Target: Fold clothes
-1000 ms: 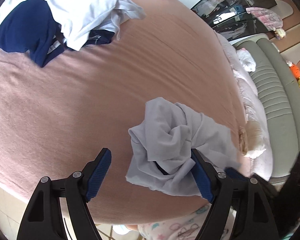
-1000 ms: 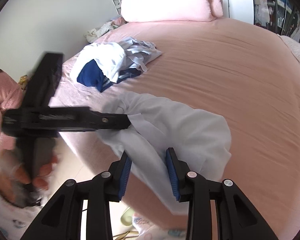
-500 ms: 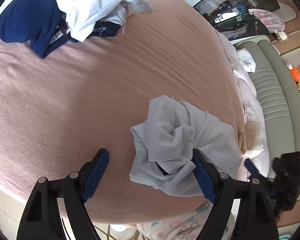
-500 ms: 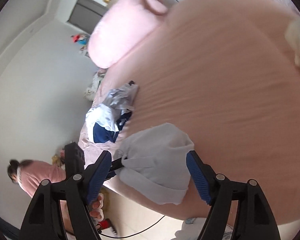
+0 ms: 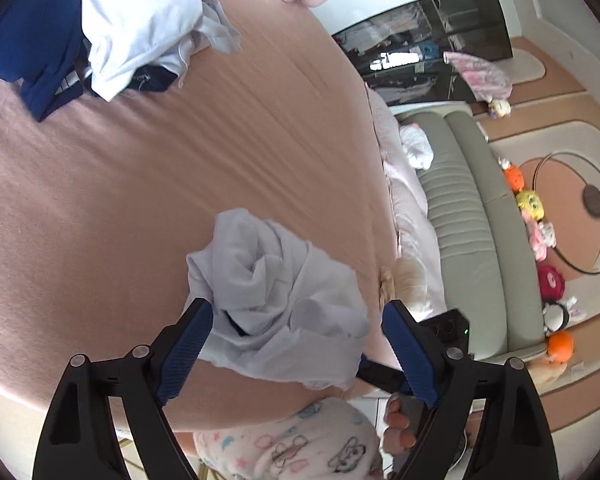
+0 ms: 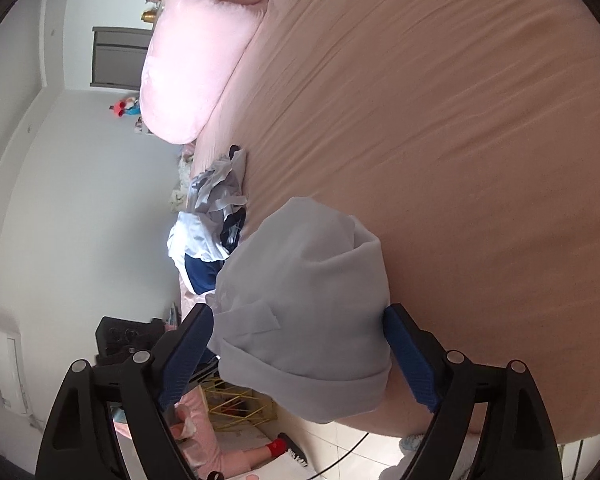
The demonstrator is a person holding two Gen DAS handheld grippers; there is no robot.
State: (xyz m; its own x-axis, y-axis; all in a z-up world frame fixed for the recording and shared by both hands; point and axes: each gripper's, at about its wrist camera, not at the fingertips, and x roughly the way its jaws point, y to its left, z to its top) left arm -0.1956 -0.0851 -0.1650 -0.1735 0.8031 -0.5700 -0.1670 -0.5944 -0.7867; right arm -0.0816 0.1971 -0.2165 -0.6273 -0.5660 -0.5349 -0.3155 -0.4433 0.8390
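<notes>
Both jaws opening wide, gripping nothing; right gripper [image 6: 298,354] dropping onto shirt [image 6: 304,312], left gripper [image 5: 296,354] straddling it. Regrasping next.

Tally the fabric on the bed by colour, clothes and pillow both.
Light grey garment, crumpled at the near bed edge: 1
White garment in the far pile: 1
Navy garment in the far pile: 1
Pale grey garment at the pile's edge: 1
Pink pillow: 1
Total: 5. More pieces may be hidden inside the pile.
</notes>
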